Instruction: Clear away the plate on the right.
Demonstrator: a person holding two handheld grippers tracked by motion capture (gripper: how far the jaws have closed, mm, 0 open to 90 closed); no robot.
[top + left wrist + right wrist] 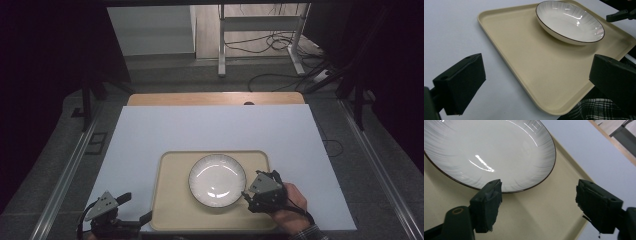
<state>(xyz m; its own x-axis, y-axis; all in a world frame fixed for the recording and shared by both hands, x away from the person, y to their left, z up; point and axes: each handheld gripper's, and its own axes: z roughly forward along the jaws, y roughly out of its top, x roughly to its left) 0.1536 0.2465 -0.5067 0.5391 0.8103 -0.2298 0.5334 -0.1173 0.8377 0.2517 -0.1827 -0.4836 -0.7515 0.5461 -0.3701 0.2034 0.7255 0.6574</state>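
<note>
A: Scene, big to small pls.

B: Worktop (210,127) w/ white sheet on top, wood edge showing at far side. On it a beige tray (172,200), rounded corners, low rim, near the person's edge, approx centred. On tray: white bowl (217,180) w/ dark thin rim, ribbed inner wall, upright, empty, sitting in tray's right-centre part, not touching tray rim.

A: Right hand-held gripper?

B: Right hand-held gripper (248,196) sits over tray's right part, just beside bowl's near-right edge, person's hand (292,202) behind it. In right gripper view the jaws stand wide apart, released; one pad (489,202) overlaps the bowl rim in the pic but doesn't press on it, other pad (596,205) is over the tray edge. Nothing gripped. Bowl (486,152) rests on tray by itself.

A: Left?

B: Left hand-held gripper (135,207) at tray's near-left corner, low over worktop, well apart from bowl. Left gripper view: jaws wide, released, tray corner (549,100) seen between them, no contact visible. Bowl (570,22) far up the tray in that view, tip of the right gripper (620,15) just beside it at top right. Plaid sleeve (596,110) at bottom edge.
</note>
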